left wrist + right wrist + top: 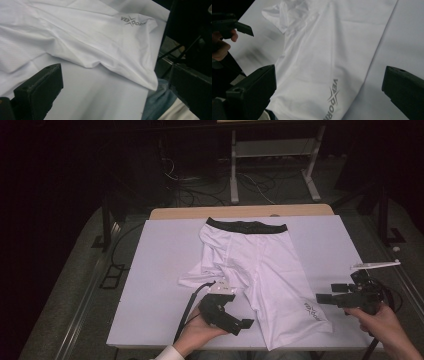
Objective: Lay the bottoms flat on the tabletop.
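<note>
A pair of white shorts [260,270] lies flat on the white counter [160,255]. The shorts have a black waistband [246,226] at the far end, away from the person. The legs point toward the person, so the long way of the shorts runs from far to near. One leg reaches down to the near edge of the counter. The other leg is bunched up and folded over to the left.

There is grey writing [312,310] near the bottom of the long leg. In the left gripper view the writing [132,21] starts with "VEX" and has a star shape in it. The rest of the word is cut off by a fold. In the right gripper view the same writing [333,98] runs down off the bottom edge.

The left gripper [241,324] is in the person's left hand [197,332], just beside the near left side of the shorts. Its fingers [40,90] are wide apart with nothing between them.

The right gripper [330,292] is in the right hand [380,320], near the right side of the long leg. Its fingers [253,92] are wide apart too, and they hold nothing. The shorts lie below them on the counter.
</note>
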Demonstrator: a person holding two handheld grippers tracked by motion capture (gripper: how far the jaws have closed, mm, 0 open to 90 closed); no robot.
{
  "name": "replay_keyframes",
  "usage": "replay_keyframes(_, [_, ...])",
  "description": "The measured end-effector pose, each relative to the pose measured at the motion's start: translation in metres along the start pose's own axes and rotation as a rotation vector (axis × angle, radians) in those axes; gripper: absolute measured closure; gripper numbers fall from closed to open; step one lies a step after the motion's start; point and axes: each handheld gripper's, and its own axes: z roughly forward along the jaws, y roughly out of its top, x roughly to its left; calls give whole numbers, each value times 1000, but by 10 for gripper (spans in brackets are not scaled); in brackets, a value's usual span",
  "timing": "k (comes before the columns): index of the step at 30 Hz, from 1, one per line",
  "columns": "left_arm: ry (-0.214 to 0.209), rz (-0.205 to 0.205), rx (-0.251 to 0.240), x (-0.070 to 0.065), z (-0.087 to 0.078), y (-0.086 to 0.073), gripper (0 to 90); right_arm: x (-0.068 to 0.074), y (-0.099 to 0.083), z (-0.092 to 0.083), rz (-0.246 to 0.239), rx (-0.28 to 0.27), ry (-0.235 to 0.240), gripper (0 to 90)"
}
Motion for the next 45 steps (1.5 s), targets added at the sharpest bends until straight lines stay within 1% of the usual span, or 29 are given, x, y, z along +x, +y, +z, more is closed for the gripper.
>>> replay_keyframes(1, [5, 4, -5, 2, -2, 1, 0, 1, 3, 0, -3, -8, 8, 0])
replay_keyframes(3, [21, 10, -13, 4, -7, 4, 0, 4, 8, 0, -10, -28, 7, 0])
replay_keyframes(10, [72, 42, -21, 15, -27, 12, 0, 15, 26, 6, -54, -51, 20, 0])
replay_keyframes(13, [88, 44, -37, 19, -36, 17, 0, 22, 33, 10, -74, -61, 24, 0])
replay_keyframes(16, [110, 55, -36, 25, -46, 20, 0, 30, 41, 17, -96, -60, 36, 0])
replay_keyframes(18, [128, 51, -43, 29, -53, 22, 0, 36, 46, 22, -109, -60, 47, 0])
replay_keyframes(22, [159, 30, -62, 41, -66, 22, 0, 48, 56, 32, -136, -57, 66, 0])
replay_keyframes(24, [173, 13, -74, 47, -73, 21, 0, 55, 61, 38, -151, -53, 79, 0])
replay_keyframes(32, [225, -40, -100, 69, -93, 11, 0, 76, 74, 61, -196, -25, 101, 0])
replay_keyframes(40, [269, -101, -120, 88, -106, -1, 0, 92, 77, 85, -218, 3, 128, 0])
replay_keyframes(45, [282, -131, -121, 99, -110, -9, 0, 100, 77, 101, -226, 29, 141, 0])
